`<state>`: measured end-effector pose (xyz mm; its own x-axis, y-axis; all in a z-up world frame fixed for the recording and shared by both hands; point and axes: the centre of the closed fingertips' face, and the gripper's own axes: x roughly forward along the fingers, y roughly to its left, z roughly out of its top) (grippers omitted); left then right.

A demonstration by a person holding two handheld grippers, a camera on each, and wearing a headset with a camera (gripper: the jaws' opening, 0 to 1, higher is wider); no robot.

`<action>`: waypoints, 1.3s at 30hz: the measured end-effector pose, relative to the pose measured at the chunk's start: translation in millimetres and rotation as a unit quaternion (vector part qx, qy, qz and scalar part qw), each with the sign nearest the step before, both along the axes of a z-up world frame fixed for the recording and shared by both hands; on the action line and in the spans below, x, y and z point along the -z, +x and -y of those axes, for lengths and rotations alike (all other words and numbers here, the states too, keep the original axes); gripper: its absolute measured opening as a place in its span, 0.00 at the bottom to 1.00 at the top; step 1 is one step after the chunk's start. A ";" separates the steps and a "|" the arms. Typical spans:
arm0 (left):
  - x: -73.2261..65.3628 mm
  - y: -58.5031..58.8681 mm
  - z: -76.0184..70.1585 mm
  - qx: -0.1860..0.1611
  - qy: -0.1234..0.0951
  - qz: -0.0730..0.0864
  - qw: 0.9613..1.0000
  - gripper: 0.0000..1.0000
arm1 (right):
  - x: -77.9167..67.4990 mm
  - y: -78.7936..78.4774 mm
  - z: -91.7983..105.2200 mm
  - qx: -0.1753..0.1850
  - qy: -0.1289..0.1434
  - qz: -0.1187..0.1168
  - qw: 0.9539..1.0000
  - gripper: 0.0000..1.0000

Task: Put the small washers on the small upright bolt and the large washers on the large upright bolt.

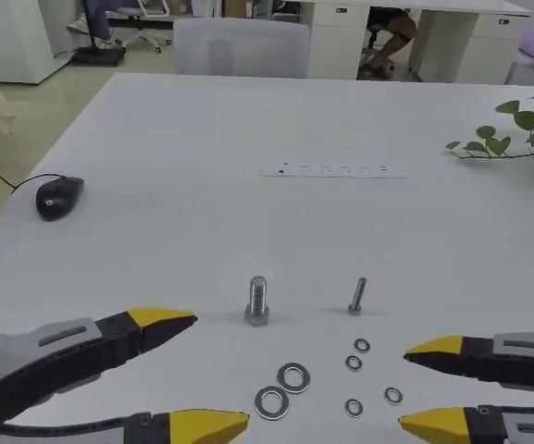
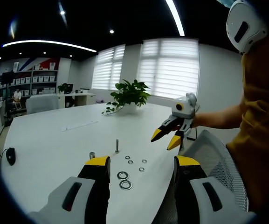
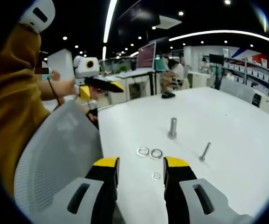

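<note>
– Washers (image 1: 362,346), where?
– Loose: small washers (image 1: 353,363) by the small bolt (image 1: 357,296), large washers (image 1: 293,376) by the large bolt (image 1: 257,301).
– Grippers?
– Left gripper (image 1: 218,370) and right gripper (image 1: 404,387) flank them, jaws apart, empty, likely poised to pick.

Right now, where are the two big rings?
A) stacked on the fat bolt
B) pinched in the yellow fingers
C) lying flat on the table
C: both large washers lie flat on the table, side by side on the near side of the large bolt, which stands bare.
</note>
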<state>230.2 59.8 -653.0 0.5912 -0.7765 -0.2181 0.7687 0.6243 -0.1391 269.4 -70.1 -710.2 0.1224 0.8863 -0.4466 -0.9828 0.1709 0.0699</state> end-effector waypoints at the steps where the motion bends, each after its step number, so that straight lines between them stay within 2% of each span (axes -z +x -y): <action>1: 0.8 -0.4 0.2 0.001 0.001 -0.001 1.000 0.54 | -0.5 -0.2 0.1 0.000 0.000 0.001 1.000 0.40; 10: 0.4 -1.8 1.8 0.008 0.003 -0.001 1.000 0.54 | 1.4 0.4 3.2 0.007 -0.005 0.004 1.000 0.40; 24: 4.3 -1.6 2.4 0.013 0.006 -0.004 1.000 0.54 | 5.2 -1.0 4.6 0.010 -0.010 -0.004 1.000 0.39; 33: 4.8 0.0 2.8 0.013 0.008 -0.004 1.000 0.54 | 9.5 6.5 10.3 0.006 -0.033 0.000 0.999 0.39; 35: 5.1 -0.1 2.9 0.014 0.009 -0.004 1.000 0.53 | 11.2 9.2 12.0 0.005 -0.043 0.002 0.999 0.38; 39: 4.9 0.1 2.8 0.013 0.006 -0.004 1.000 0.53 | 18.7 22.5 18.9 0.013 -0.080 0.025 0.996 0.37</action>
